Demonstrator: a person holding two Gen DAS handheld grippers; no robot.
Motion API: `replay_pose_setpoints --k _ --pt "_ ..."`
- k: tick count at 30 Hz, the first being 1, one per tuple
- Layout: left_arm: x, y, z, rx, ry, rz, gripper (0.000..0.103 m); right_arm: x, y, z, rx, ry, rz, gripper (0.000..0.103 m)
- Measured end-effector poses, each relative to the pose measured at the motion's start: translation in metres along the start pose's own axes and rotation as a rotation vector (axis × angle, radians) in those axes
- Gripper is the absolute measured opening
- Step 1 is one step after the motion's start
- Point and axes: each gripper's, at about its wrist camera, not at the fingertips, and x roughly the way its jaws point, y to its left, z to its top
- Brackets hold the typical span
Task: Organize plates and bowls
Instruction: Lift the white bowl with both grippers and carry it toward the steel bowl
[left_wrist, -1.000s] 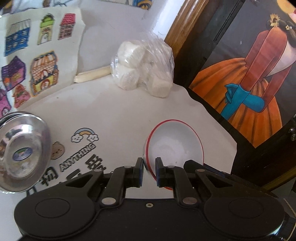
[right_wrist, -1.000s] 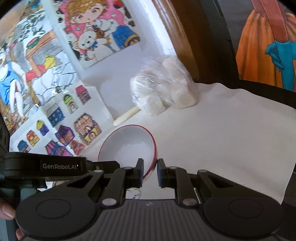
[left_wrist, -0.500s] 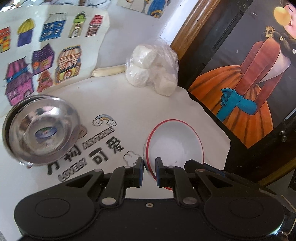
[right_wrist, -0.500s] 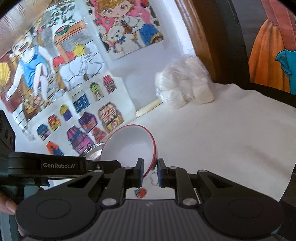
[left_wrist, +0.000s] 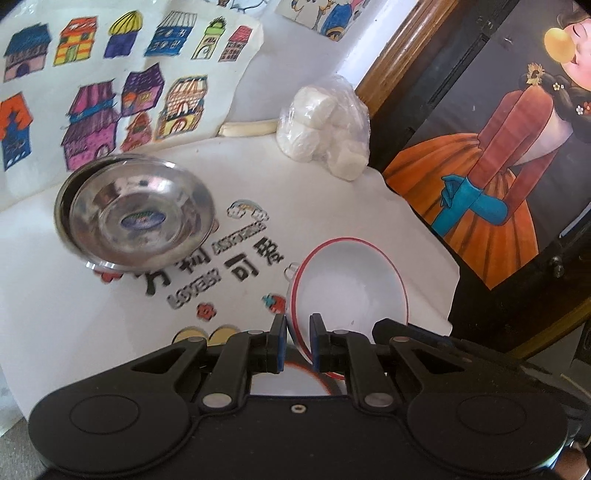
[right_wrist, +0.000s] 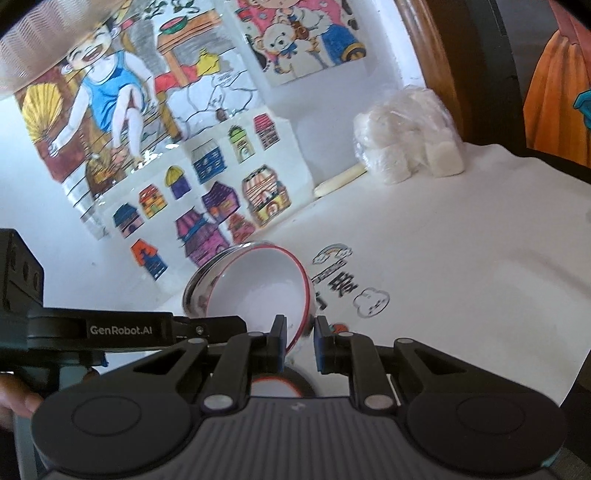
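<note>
1. Since a second ago both grippers have swung sideways with the bowl: in the left wrist view the steel bowl (left_wrist: 135, 214) has come from the left edge to fully in frame, and more printed writing on the table cover now shows.
2. Left gripper (left_wrist: 297, 341): jaws nearly closed, pinching the rim of the white bowl with red rim (left_wrist: 349, 280); the rim sits between the blue pads.
3. Right gripper (right_wrist: 300, 341): jaws nearly closed too, pinching the opposite rim of the same white bowl with red rim (right_wrist: 258, 288).
4. White bowl: tilted, held clear of the white table cover (left_wrist: 332, 206) by both grippers; in the right wrist view it overlaps the steel bowl (right_wrist: 197, 284), close in front of it, contact cannot be told.
5. Steel bowl: sits on the cover, oval blue sticker at its bottom, text unreadable.
6. Writing on cover: "LOVELY" and large Chinese characters legible; the grey word above is blurred. Rainbow, cloud, strawberry prints.
7. "GenRobot.AI" label (right_wrist: 121, 329) reads on the left gripper's body, seen from the right wrist.
8. Bag of white rolls (left_wrist: 325, 129) at the back corner, a cream stick (left_wrist: 248, 128) just beside it.
9. House drawings sheet (left_wrist: 110, 85) leans on the wall; poster of an orange-skirted figure (left_wrist: 491, 177) on the right.
</note>
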Motion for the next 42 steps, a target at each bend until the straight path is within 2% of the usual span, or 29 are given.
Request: replay_pose_setpoints --k 9,23,42 --pt "-0.008 0.014 -0.024 -0.013 0.011 0.004 0.013 0.001 0.006 -0.017 -0.003 0.059 0.022 0.018" --pt "-0.009 0.026 -0.046 -0.035 0.019 0.006 0.013 -0.003 0.003 -0.031 0.056 0.088 0.059 0.018" --pt "-0.008 0.022 -0.053 0.008 0.026 0.032 0.016 0.002 0.001 -0.038 0.093 0.12 0.061 0.018"
